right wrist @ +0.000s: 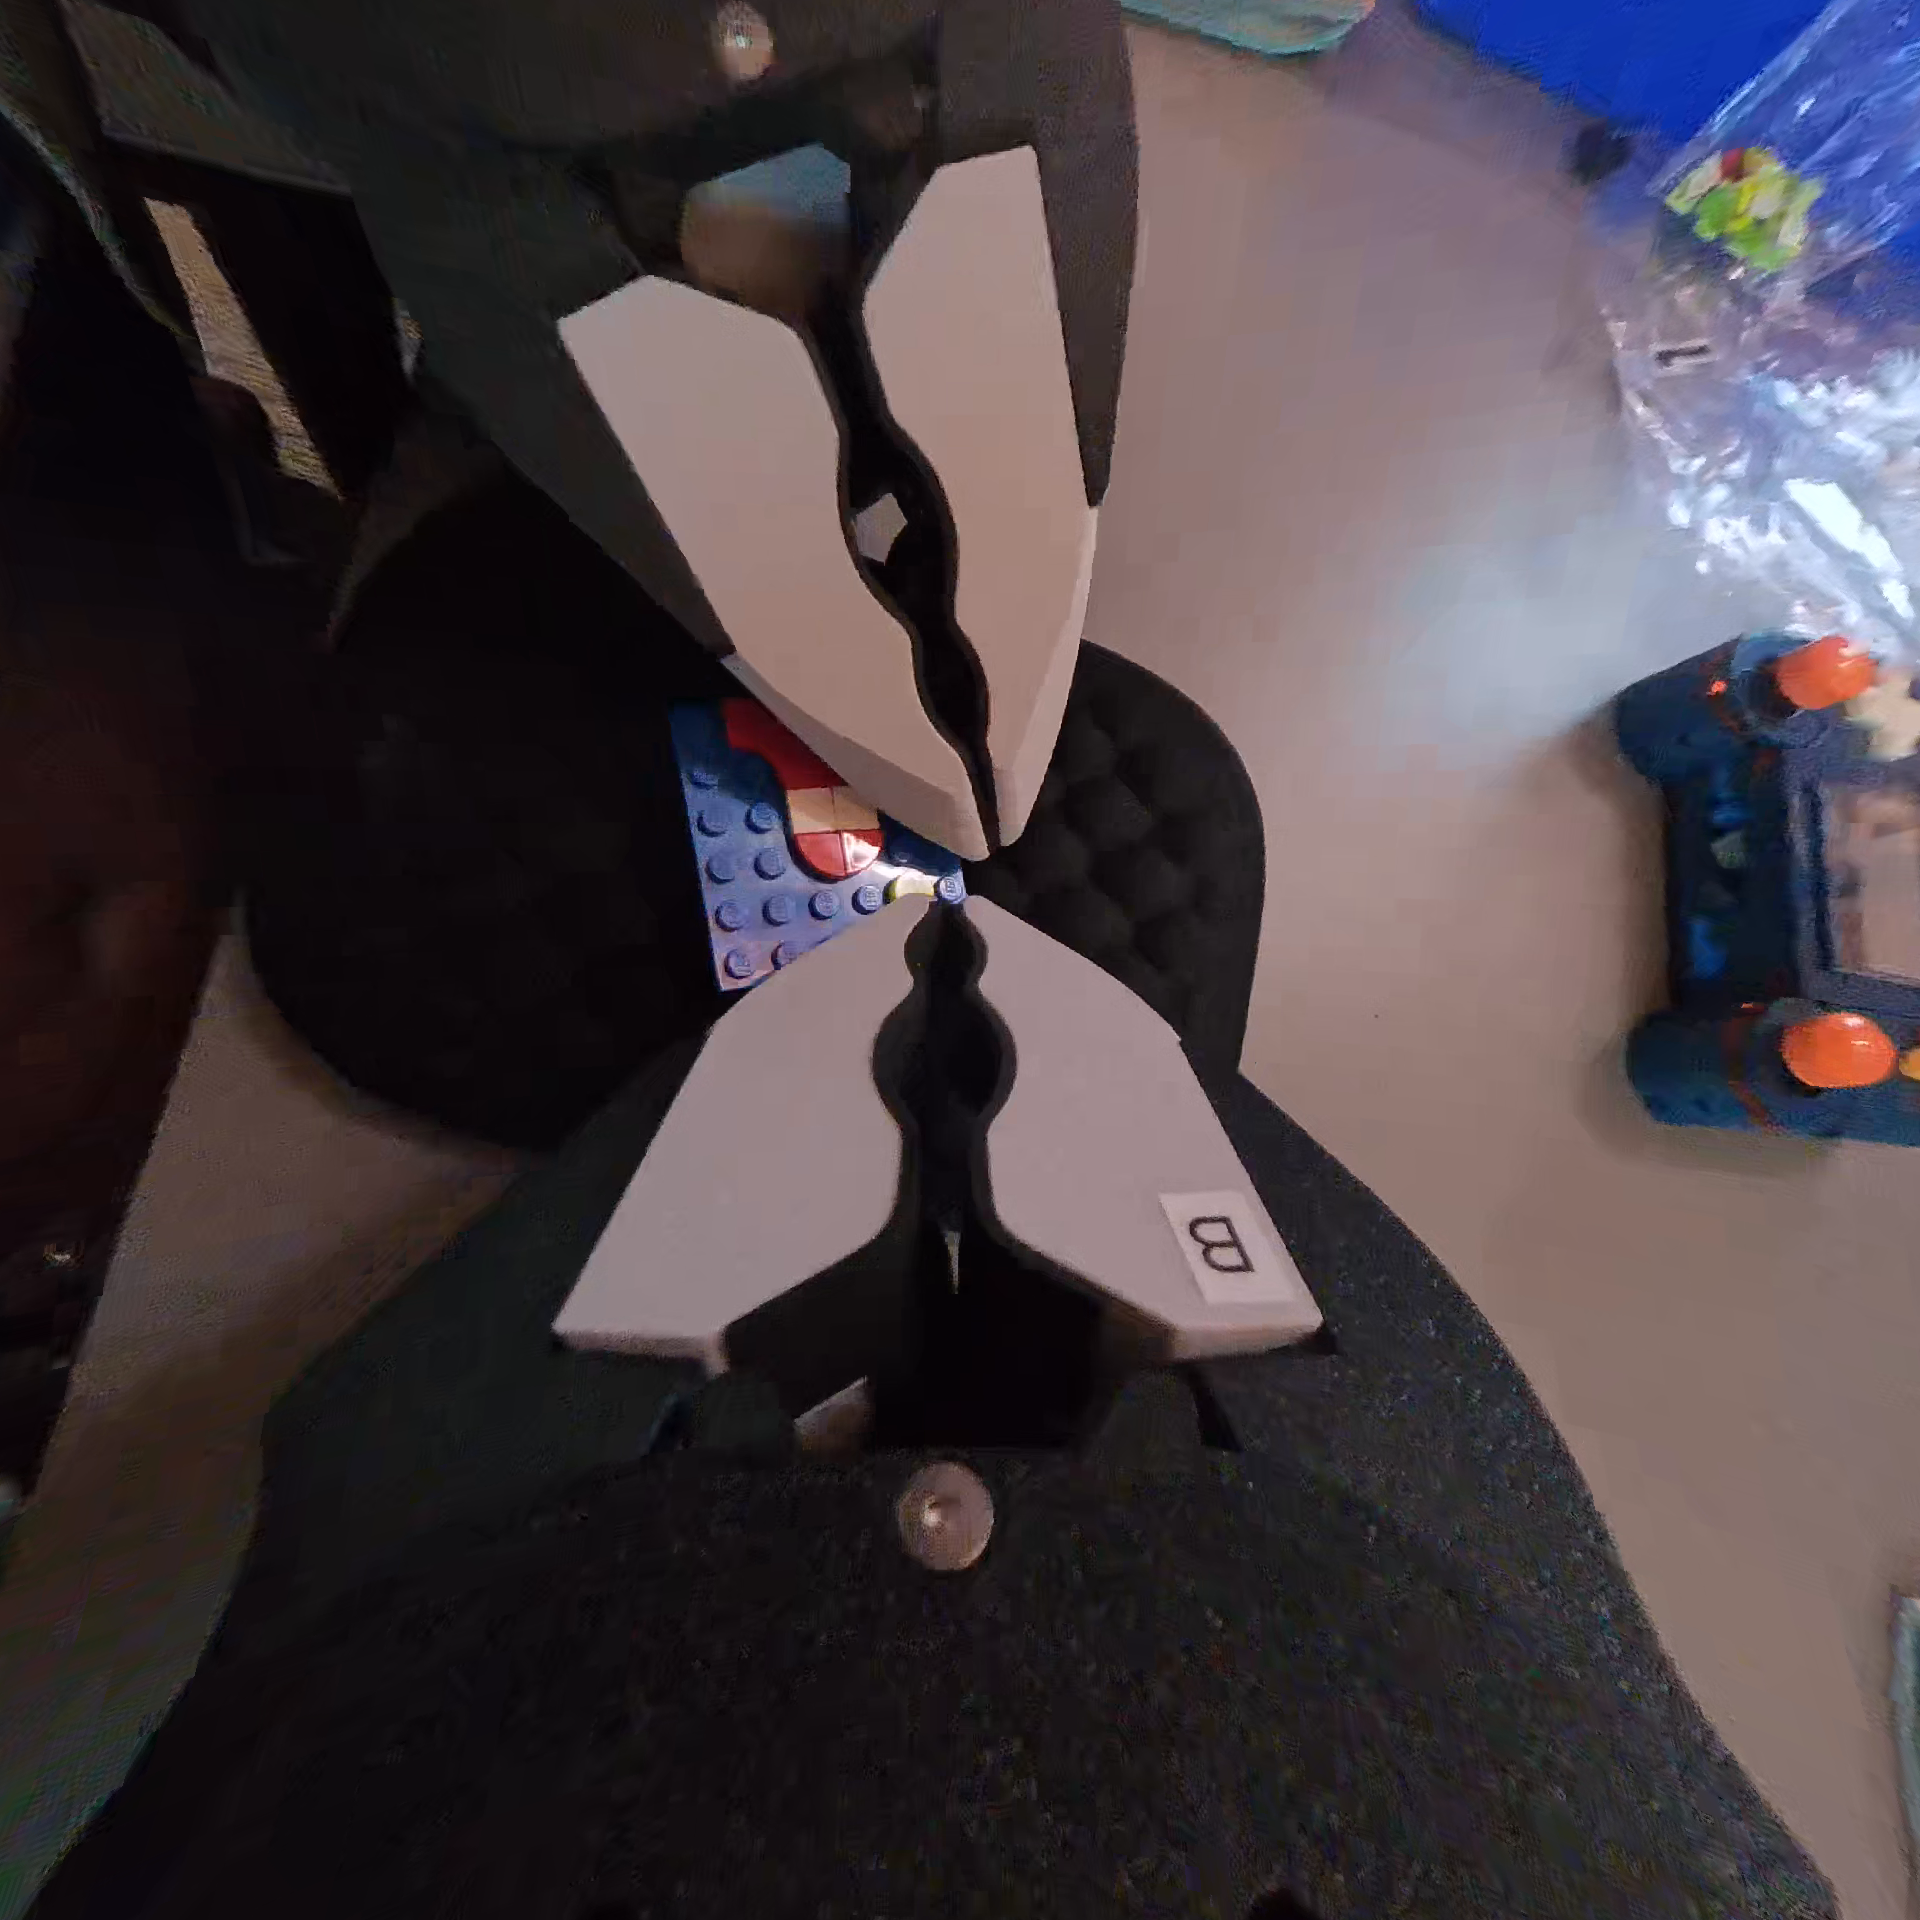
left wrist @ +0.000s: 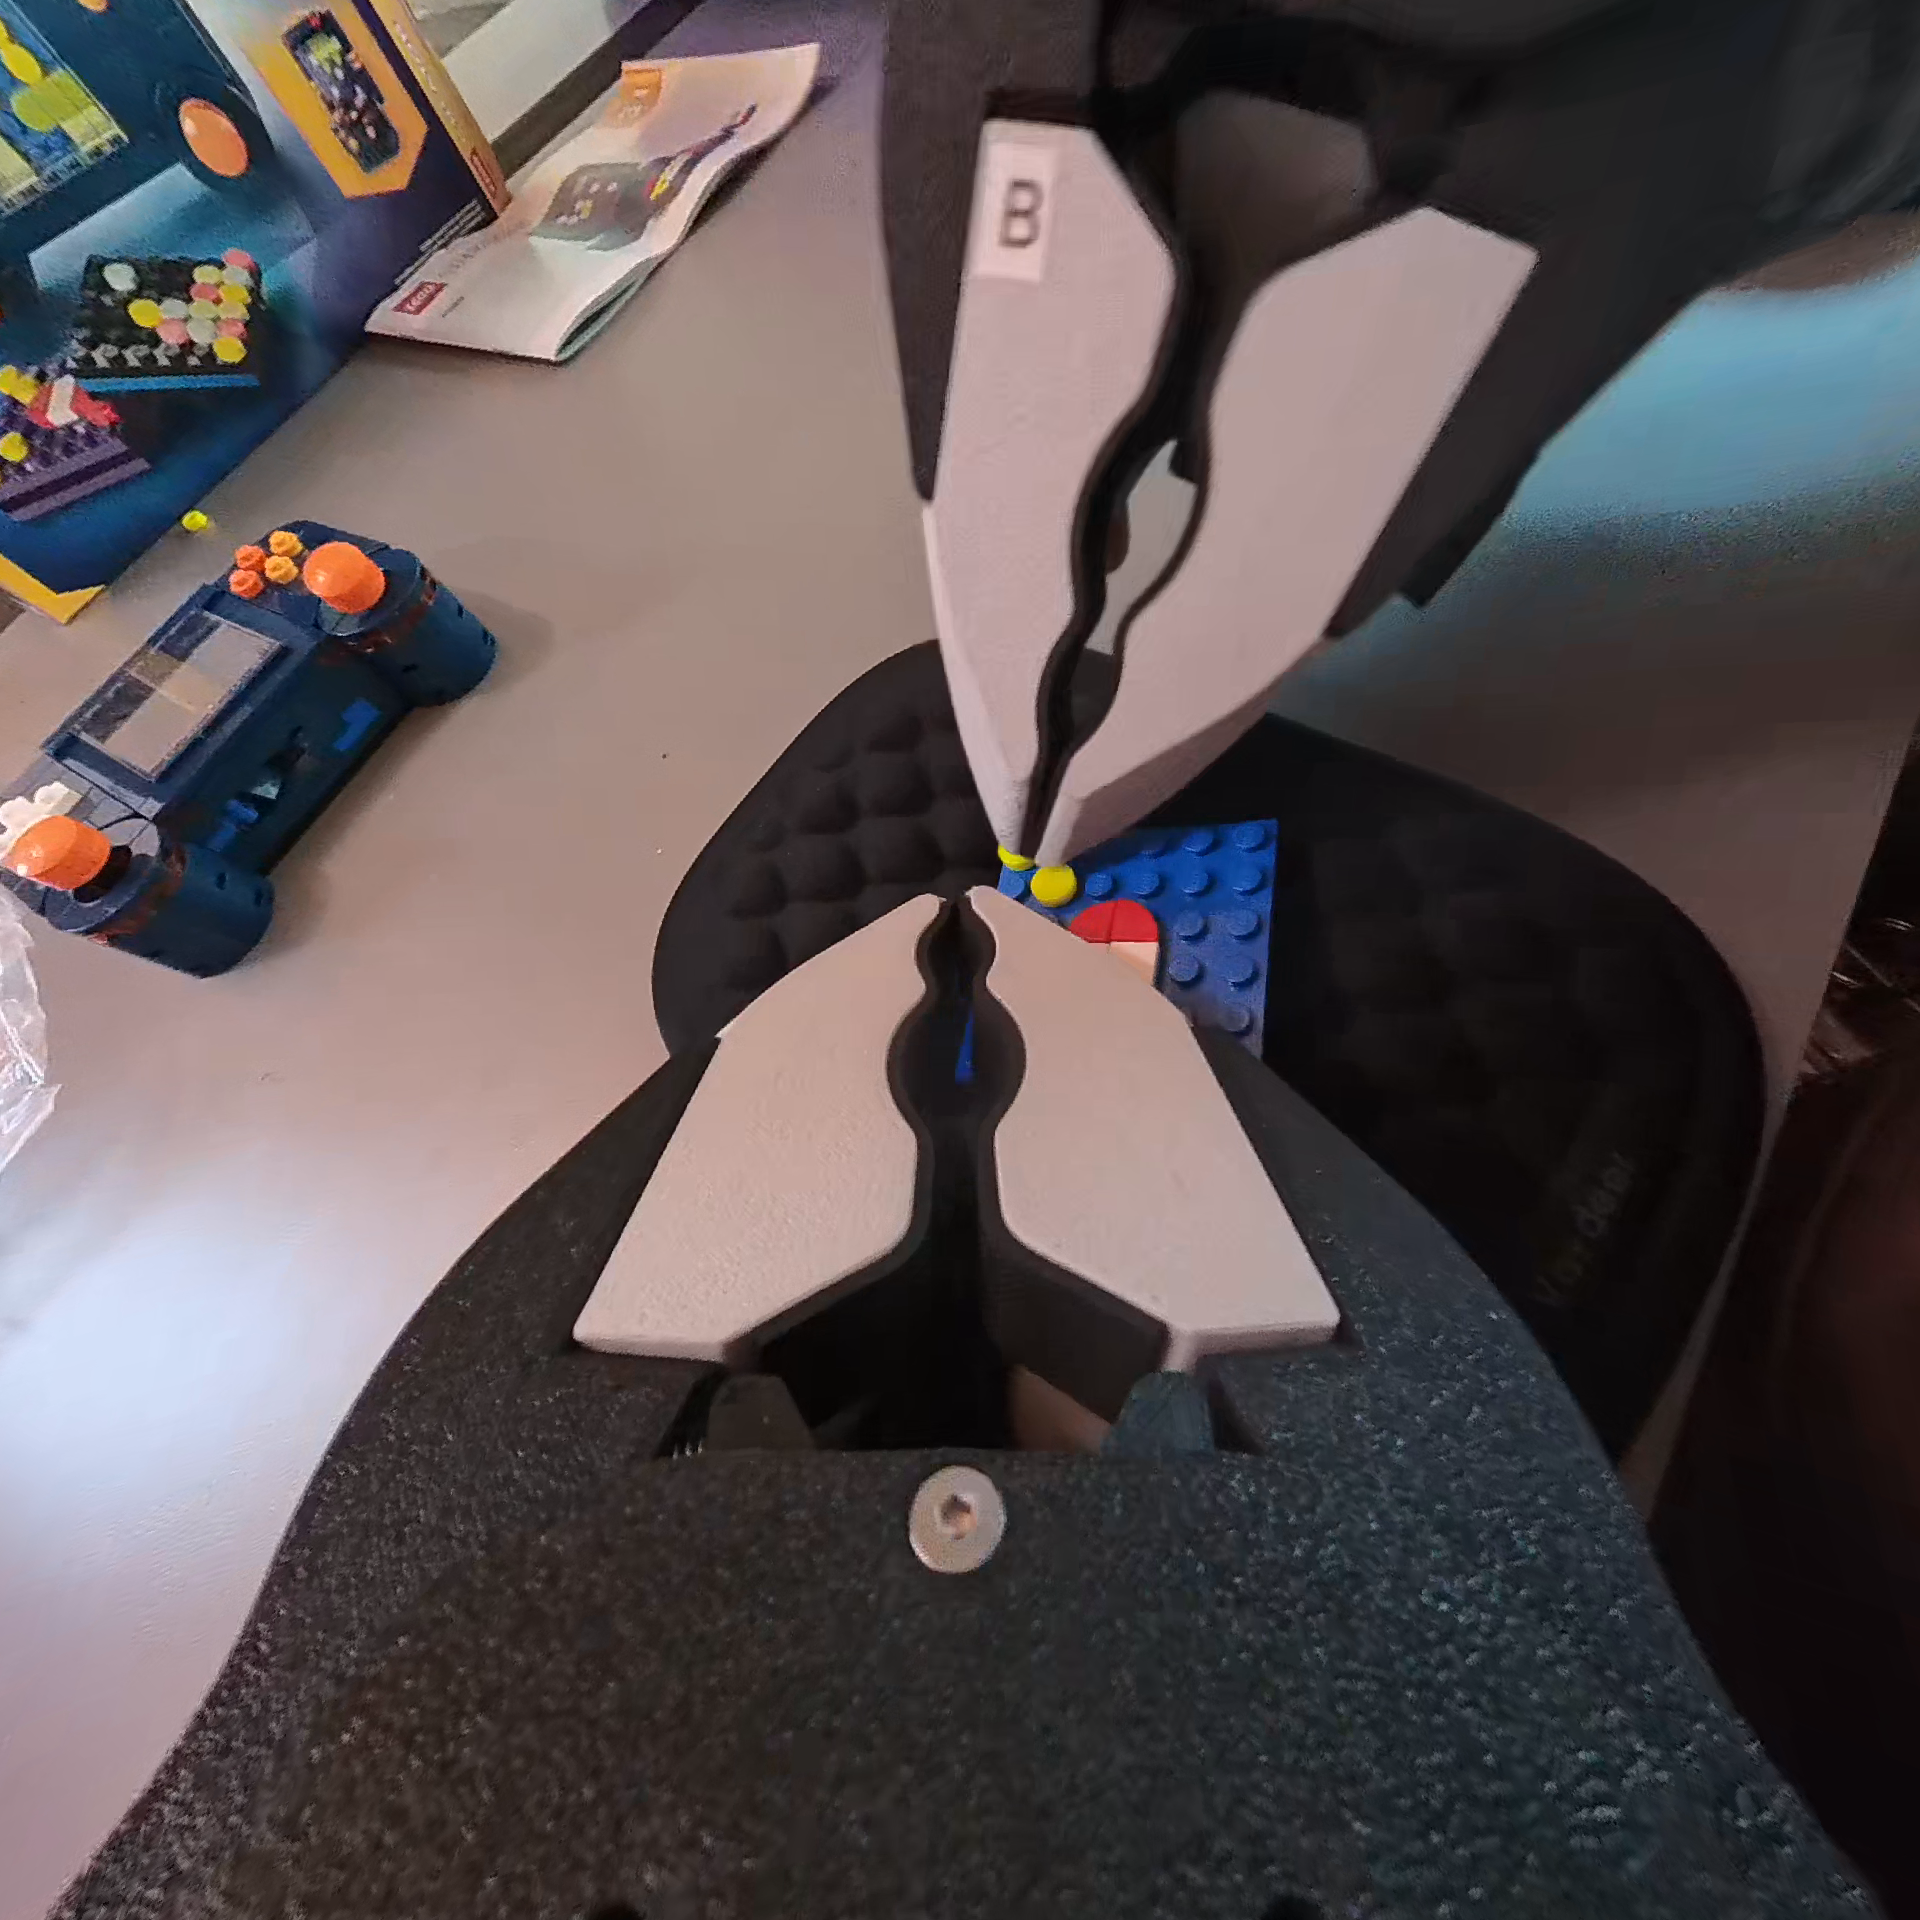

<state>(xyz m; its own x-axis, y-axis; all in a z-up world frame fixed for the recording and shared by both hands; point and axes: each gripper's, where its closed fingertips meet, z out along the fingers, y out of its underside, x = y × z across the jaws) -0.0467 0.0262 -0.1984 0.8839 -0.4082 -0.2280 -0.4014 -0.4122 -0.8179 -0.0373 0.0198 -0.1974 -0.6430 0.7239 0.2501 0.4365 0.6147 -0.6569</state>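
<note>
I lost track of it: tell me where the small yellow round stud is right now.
In the left wrist view the yellow stud sits at the near-left corner of the blue plate, under the right claw tips, just ahead of the left claw.

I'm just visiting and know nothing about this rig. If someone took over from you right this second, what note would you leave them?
Left tool: shut. A blue sliver shows between its fingers, apparently the edge of the blue studded plate.
Right tool: shut, tips down on two small yellow round pieces at the plate's corner. I cannot tell whether it pinches one.
The plate sits on a black dimpled pad on the grey table.
On the plate so far: red and pale tiles and the yellow pieces. Most studs are bare.
One loose yellow piece lies beyond a brick-built controller.
</note>
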